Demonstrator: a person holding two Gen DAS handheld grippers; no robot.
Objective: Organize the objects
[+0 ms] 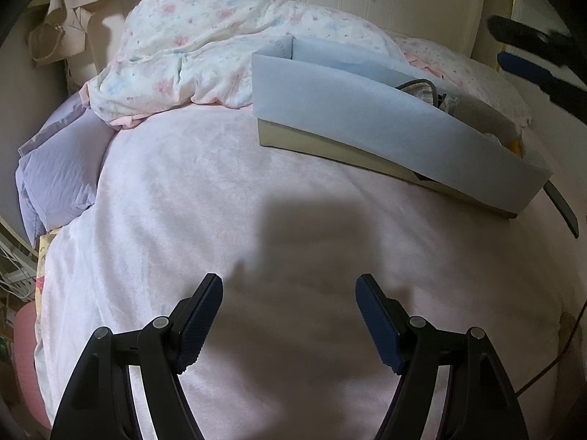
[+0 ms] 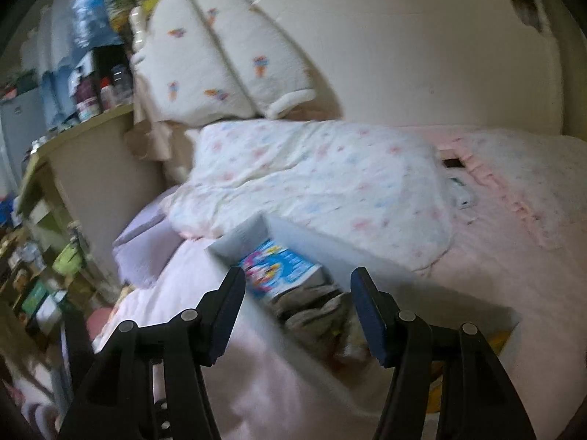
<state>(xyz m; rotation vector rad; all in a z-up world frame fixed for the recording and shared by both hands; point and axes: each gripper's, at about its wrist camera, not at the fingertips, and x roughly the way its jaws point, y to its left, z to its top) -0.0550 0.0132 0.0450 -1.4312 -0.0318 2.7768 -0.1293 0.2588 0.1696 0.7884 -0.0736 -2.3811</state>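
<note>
A light blue storage box (image 1: 367, 110) lies on the pink bed cover (image 1: 183, 201). In the right wrist view the box (image 2: 238, 236) holds a bright cartoon-printed packet (image 2: 279, 267) and a bundle of grey striped cloth (image 2: 315, 311). My right gripper (image 2: 297, 275) hangs open just above the box, with nothing between its pads. Low over bare pink cover, my left gripper (image 1: 290, 284) is open and empty, well short of the box. The right gripper's fingers (image 1: 532, 58) show at the left wrist view's right edge.
A floral quilt (image 1: 205, 55) is bunched at the bed's far side, with a lilac pillow (image 1: 62, 172) to the left. A dark phone (image 2: 453, 163) and a small white device (image 2: 460, 192) lie on the sheet. Cluttered shelves (image 2: 55, 139) stand beside the bed.
</note>
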